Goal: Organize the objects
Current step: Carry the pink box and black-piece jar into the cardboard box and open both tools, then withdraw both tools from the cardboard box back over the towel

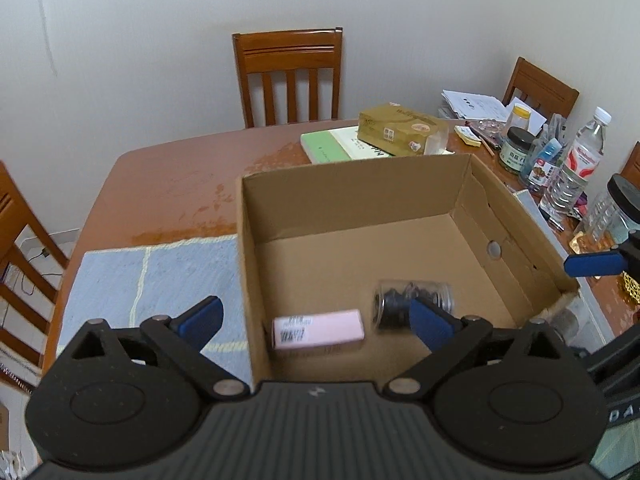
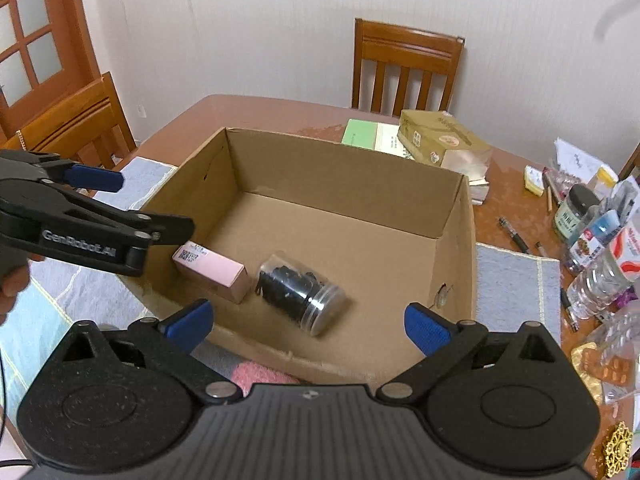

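An open cardboard box (image 1: pixel 348 196) (image 2: pixel 340 172) stands on the table. On its floor near the front corner lie a pink carton (image 1: pixel 318 328) (image 2: pixel 216 272) with a barcode label and a clear jar (image 1: pixel 396 298) (image 2: pixel 296 288) of dark pieces, tipped on its side. My left gripper (image 1: pixel 314 306) hangs open above the box's front left corner, with nothing between its blue pads. Over the near wall my right gripper (image 2: pixel 308 310) is open too and holds nothing. The left gripper (image 2: pixel 146 202) shows at the left of the right wrist view, above the pink carton.
A blue cloth mat (image 1: pixel 160 280) (image 2: pixel 516 284) lies under and beside the box. Behind it are a green book (image 1: pixel 328 146) and a gold carton (image 1: pixel 400 128). Bottles and jars (image 1: pixel 576 164) (image 2: pixel 600 248), pens and papers crowd the right side. Wooden chairs (image 1: pixel 288 76) ring the table.
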Demonstrator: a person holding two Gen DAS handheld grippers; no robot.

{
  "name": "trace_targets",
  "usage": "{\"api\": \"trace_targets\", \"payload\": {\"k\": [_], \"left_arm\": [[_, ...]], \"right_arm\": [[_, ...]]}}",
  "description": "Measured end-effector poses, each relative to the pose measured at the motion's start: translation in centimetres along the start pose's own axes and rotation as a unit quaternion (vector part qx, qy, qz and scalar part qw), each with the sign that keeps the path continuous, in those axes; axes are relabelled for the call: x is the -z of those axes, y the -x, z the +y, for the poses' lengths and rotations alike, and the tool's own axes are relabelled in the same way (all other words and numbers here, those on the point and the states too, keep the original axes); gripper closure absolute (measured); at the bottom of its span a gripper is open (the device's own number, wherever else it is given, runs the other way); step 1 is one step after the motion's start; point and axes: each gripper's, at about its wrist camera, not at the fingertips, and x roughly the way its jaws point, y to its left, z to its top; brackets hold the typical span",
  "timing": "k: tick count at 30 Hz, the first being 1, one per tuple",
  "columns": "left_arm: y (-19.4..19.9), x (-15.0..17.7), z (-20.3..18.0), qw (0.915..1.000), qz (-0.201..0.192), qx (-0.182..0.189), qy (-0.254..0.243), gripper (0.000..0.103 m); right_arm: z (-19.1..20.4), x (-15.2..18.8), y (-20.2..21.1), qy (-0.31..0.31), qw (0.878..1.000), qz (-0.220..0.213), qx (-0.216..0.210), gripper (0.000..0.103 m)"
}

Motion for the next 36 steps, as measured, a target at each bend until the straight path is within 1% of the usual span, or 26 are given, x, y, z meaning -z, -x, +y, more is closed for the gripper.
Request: {"api": "trace_targets", "payload": {"k": [4,8,10,13,17,19,22,28,32,36], "left_arm": [[1.4,1.9,0.1,0.9999,0.0,-0.013,0.008,0.002],[2.3,4.2,0.5,0.9997,0.008,-0.008,0.023,0.002],[2.5,5.4,0.5,0.9995,0.008,-0.013,0.026,0.002],[2.7,7.0,0.4,0.9995,0.01,-0.024,0.019,0.002],[2.9,9.4,-0.2,0.9992,0.017,-0.035,0.008,0.002],[3.1,10.3,-0.5,0.9993,0.02,-0.031,0.007,0.002],[3.5,11.7,-0.8,0.9995,0.027,-0.014,0.006,0.002],[2.9,13.4,-1.3,0.9987,0.05,-0.009,0.008,0.002],[2.9,14.2,-1.0,0.9984,0.055,-0.003,0.012,0.002],[2.8,14.6,-0.8,0.9979,0.062,-0.001,0.018,0.002]], "right_arm": [[0.2,1.6,0.7,-0.004,1.0,-0.001,0.005,0.0],[0.4,3.4,1.4,-0.023,1.0,0.002,0.007,0.0],[0.4,4.3,1.6,-0.04,0.999,0.004,0.006,0.0],[0.7,5.6,1.8,-0.063,0.998,0.004,0.007,0.0],[1.9,7.5,1.9,-0.074,0.997,0.009,0.032,0.0],[2.3,8.5,2.2,-0.074,0.997,0.007,0.039,0.0],[3.0,9.7,2.5,-0.075,0.995,0.013,0.068,0.0],[3.0,12.2,2.9,-0.091,0.99,0.031,0.101,0.0],[3.0,13.6,2.8,-0.093,0.989,0.05,0.108,0.0],[3.8,14.3,2.8,-0.087,0.989,0.06,0.1,0.0]]}}
